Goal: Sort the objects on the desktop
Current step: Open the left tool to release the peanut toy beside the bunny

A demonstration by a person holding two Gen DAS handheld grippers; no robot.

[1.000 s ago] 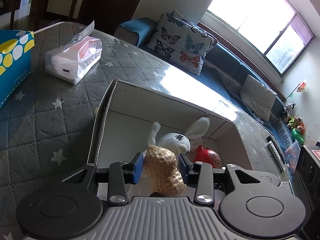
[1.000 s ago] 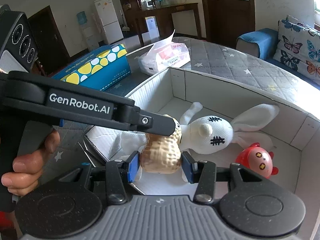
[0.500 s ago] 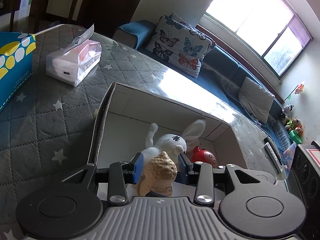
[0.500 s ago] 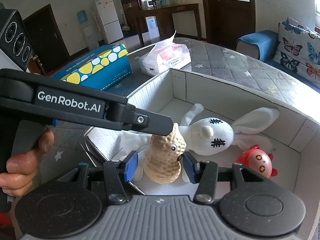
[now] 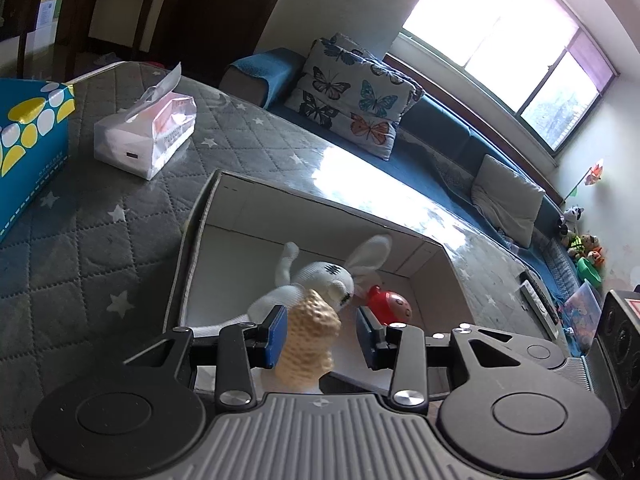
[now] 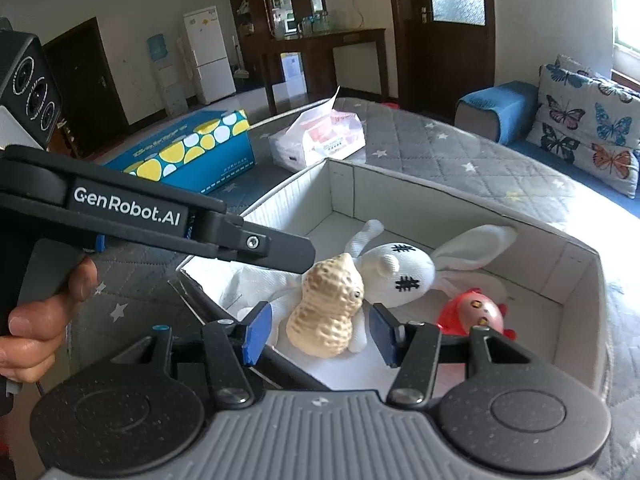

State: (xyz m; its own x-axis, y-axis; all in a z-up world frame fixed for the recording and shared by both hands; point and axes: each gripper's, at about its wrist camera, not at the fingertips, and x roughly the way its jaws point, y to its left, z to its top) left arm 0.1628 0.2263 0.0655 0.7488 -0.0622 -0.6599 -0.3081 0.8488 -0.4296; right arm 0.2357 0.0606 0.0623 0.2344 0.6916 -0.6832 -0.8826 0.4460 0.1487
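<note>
A tan peanut toy (image 6: 328, 308) lies in the open cardboard box (image 6: 440, 200), leaning on a white plush rabbit (image 6: 396, 276); a red round toy (image 6: 476, 312) sits beside them. My right gripper (image 6: 320, 330) hovers over the peanut. Its jaws are opening, with a gap on each side of the toy. In the left wrist view my left gripper (image 5: 320, 332) stands open above the same peanut (image 5: 310, 340), whose right side is free of the pad. From the right wrist view, the left gripper's finger (image 6: 272, 248) reaches in over the peanut's top, and a hand (image 6: 32, 320) holds its handle.
The box stands on a grey quilted tabletop with stars (image 5: 100, 240). A tissue pack (image 5: 148, 136) and a blue box with yellow and white dots (image 5: 24, 152) stand beyond it to the left. A blue sofa with a butterfly pillow (image 5: 352, 100) runs along the table's far side.
The right jaws, shut on the peanut a second ago, have parted. The peanut has sunk onto the rabbit in the box. Both grippers have pulled back and up a little.
</note>
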